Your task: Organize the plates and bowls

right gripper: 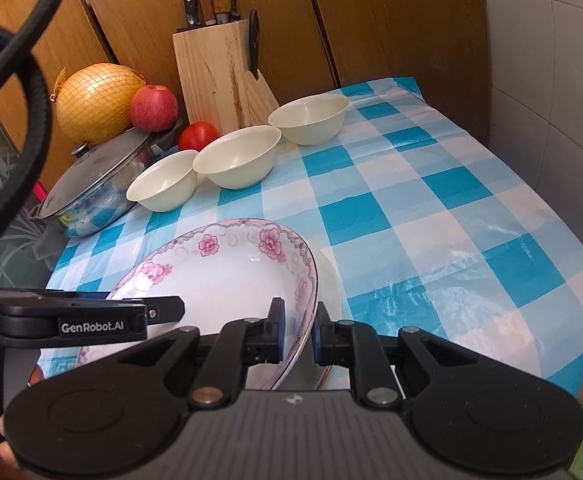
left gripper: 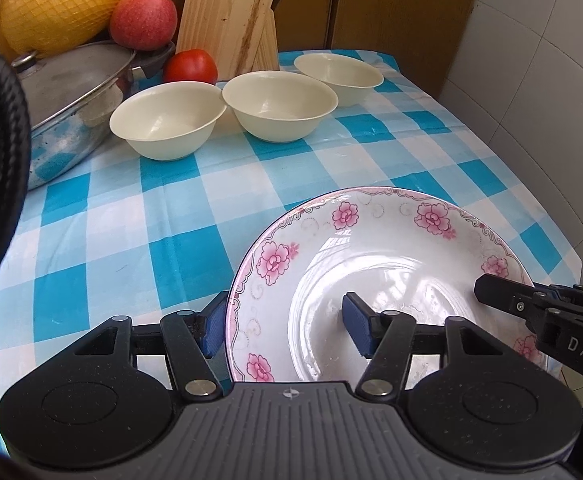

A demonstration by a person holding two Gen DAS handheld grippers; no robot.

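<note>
Right wrist: blue-checked tablecloth [right gripper: 431, 200], wood-panel wall [right gripper: 391, 20] behind.

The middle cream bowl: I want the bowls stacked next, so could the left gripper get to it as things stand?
Probably not yet. The left gripper straddles the flowered plate's rim and would have to let go first. Beyond that, the tablecloth toward the middle bowl lies open.
</note>
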